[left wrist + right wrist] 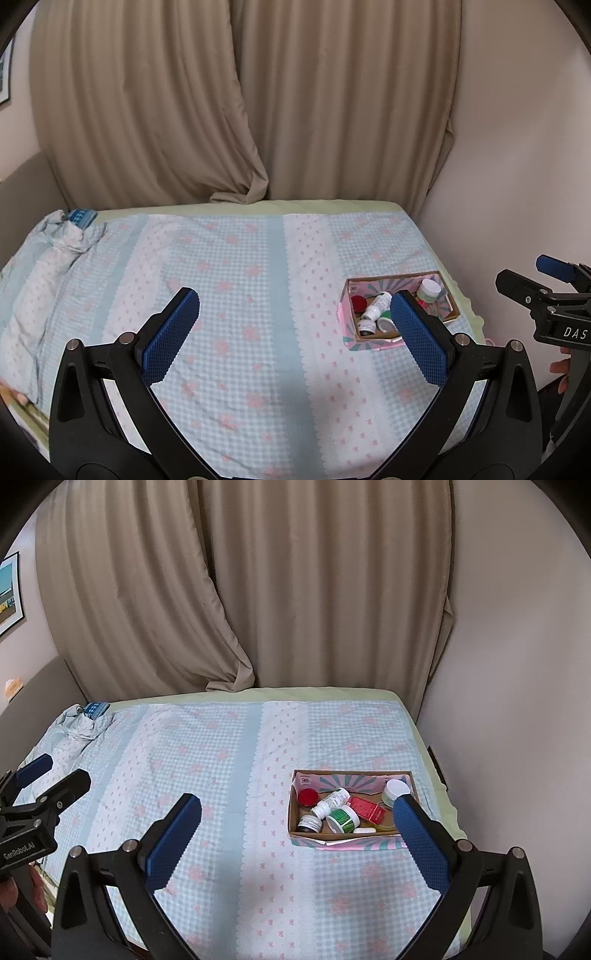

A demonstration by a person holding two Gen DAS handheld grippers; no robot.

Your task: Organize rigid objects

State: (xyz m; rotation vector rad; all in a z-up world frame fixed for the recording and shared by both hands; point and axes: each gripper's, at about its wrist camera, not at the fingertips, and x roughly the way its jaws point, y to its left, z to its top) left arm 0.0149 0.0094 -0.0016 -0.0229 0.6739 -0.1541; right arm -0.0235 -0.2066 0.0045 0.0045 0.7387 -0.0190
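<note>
The box (352, 840) of little jars sits on the bed (221, 775), past the right gripper (297, 806). Both the right gripper and the left gripper (295, 308) are wide open and hold nothing.

small jars, bottles (331, 802) heaped in box (293, 812)

A bed (229, 746) fills the lower half of both views, spread with a pale blue gingham cover (236, 295) printed with pink flowers and bows between plain blue and white scalloped stripes. A light green sheet (314, 694) shows along its far edge. At the bed's far left corner the cover is bunched into a crumpled heap (70, 236), with a small blue checked item (95, 709) lying on top. Behind hang beige curtains (258, 590), pleated, one hem resting on the bed. A plain pale wall (517, 646) stands to the right, and a framed picture (9, 594) hangs at far left.
</note>
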